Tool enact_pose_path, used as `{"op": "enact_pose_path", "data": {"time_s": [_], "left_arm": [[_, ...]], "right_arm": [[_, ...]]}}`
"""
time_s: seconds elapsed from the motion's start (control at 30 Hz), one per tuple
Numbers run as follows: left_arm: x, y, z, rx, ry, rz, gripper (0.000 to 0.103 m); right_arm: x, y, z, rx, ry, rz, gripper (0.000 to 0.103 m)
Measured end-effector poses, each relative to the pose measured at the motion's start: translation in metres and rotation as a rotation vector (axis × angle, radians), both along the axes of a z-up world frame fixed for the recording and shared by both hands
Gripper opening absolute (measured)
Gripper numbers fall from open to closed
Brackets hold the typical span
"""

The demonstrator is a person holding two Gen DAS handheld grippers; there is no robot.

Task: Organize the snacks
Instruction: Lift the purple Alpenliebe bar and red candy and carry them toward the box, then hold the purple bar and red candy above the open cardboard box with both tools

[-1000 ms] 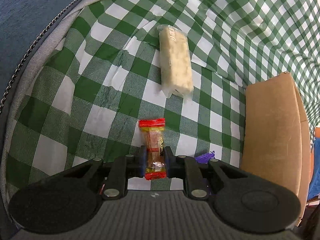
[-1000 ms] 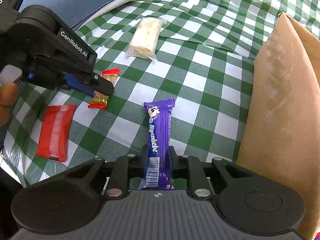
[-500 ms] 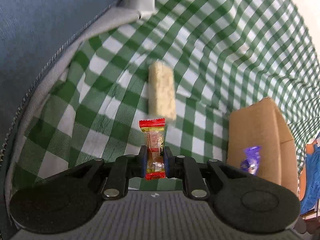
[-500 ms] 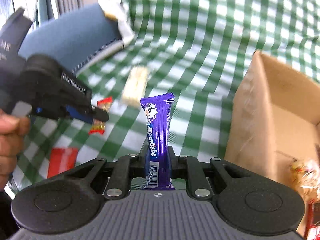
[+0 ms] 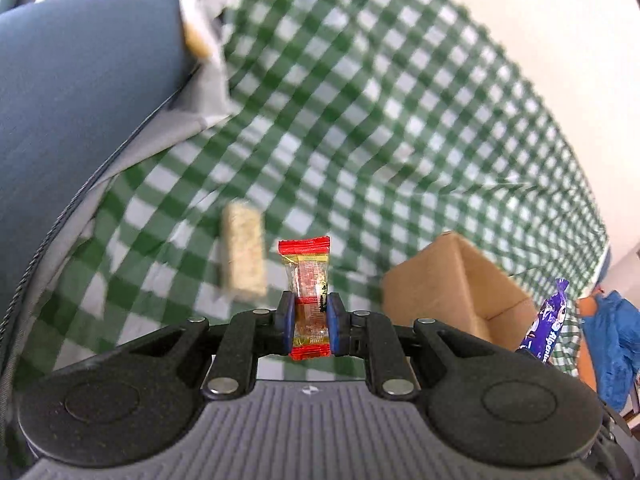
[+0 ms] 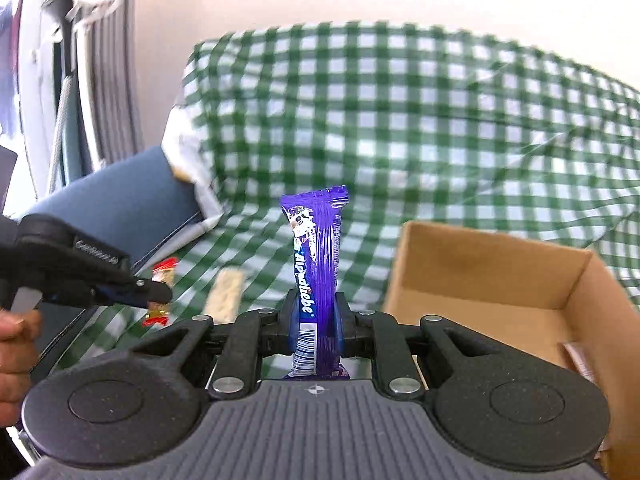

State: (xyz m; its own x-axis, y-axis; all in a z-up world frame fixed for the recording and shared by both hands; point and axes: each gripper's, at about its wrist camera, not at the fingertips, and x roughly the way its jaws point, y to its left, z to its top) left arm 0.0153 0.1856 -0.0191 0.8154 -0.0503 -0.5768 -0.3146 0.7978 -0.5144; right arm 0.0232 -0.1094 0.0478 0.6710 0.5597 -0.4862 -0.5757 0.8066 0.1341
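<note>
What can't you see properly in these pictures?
- Cardboard box, right wrist view: its near part lies behind the right hand-held gripper; what is inside stays mostly hidden.
- Pale bar, left wrist view: blurred, wrapper unreadable.
- Purple snack bar: its bottom end is hidden behind the gripper body.
- Small red-ended candy in the left hand-held gripper: print too small to read.
</note>
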Motion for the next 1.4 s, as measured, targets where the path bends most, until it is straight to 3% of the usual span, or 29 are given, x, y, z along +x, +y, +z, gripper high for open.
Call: {"op": "enact_pose_path", "data": {"time_s": [0.63,1.07,1.4], "left_arm": [[0.024,-0.079,0.024,0.073,-0.224,-0.201,0.017],[0.035,-0.122,0.020,0.061,-0.268,-0.296,0.017],[0.037,-0.155,0.022,0.076,-0.326,-0.409,0.017]], "right_arm": [[0.033,-0.088,-0.004,0.051,-0.030,-0.238,0.017],[0.049,-0.119,-0.004,0.044,-0.039,-0.407,0.017],[0.049,-0.129,-0.005,0.026,-0.053,-0.476,0.017]]}}
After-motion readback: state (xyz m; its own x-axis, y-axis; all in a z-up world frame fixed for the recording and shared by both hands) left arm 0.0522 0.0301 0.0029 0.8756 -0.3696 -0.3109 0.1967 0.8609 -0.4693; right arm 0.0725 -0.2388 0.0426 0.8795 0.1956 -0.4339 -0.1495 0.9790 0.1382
